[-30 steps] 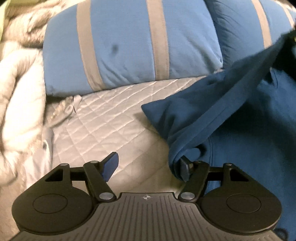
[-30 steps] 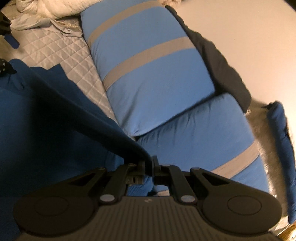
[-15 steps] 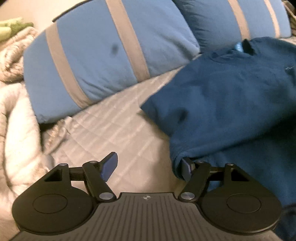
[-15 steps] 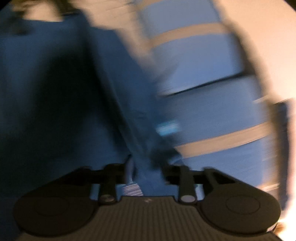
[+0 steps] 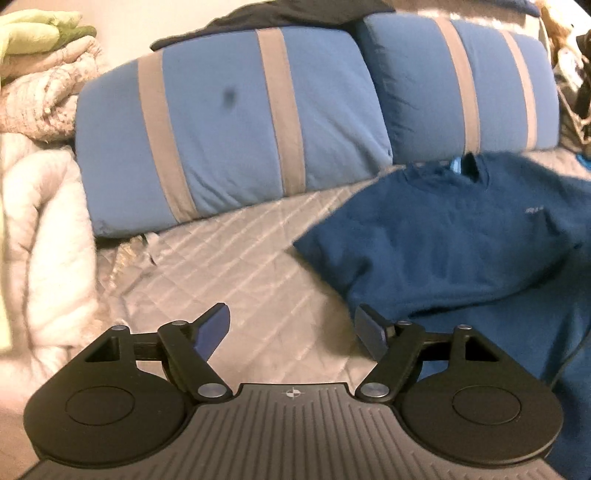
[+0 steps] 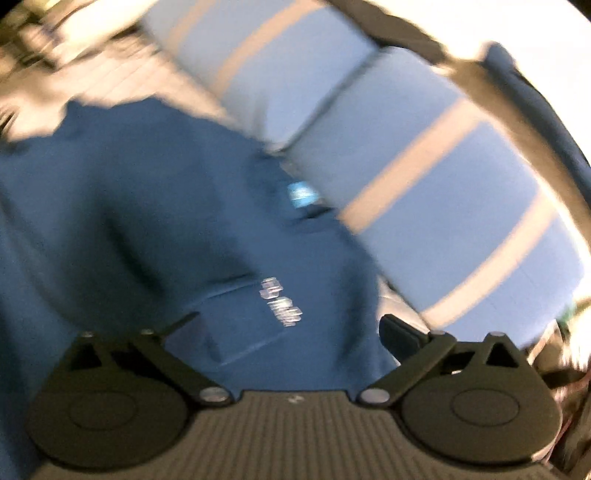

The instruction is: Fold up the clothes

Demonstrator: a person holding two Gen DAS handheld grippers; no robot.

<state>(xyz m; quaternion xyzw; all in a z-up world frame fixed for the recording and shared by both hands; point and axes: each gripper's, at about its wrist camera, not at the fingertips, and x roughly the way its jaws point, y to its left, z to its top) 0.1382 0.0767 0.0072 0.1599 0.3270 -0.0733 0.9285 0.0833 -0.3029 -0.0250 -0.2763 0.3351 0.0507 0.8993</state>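
A dark blue sweatshirt (image 5: pixel 461 243) lies spread on the quilted grey bedcover (image 5: pixel 236 266), its collar and light blue tag (image 5: pixel 457 165) toward the pillows. My left gripper (image 5: pixel 293 326) hovers over the bedcover just left of the sweatshirt's edge. Its jaws are opening, with nothing between them. In the blurred right wrist view, my right gripper (image 6: pixel 290 326) hangs above the sweatshirt (image 6: pixel 155 206) near its white chest print (image 6: pixel 280 302). Those jaws are opening wide, and the cloth lies below them, not pinched.
Two blue pillows with grey stripes (image 5: pixel 229 136) (image 5: pixel 465 85) line the far side of the bed. A white comforter (image 5: pixel 44 236) and a beige blanket (image 5: pixel 40 99) pile up at the left. A dark garment (image 5: pixel 280 14) lies behind the pillows.
The right gripper let go of the stretched sweatshirt and swung sideways. The cloth slipped off the left gripper's right finger, and that gripper rose. The sweatshirt now lies flat.
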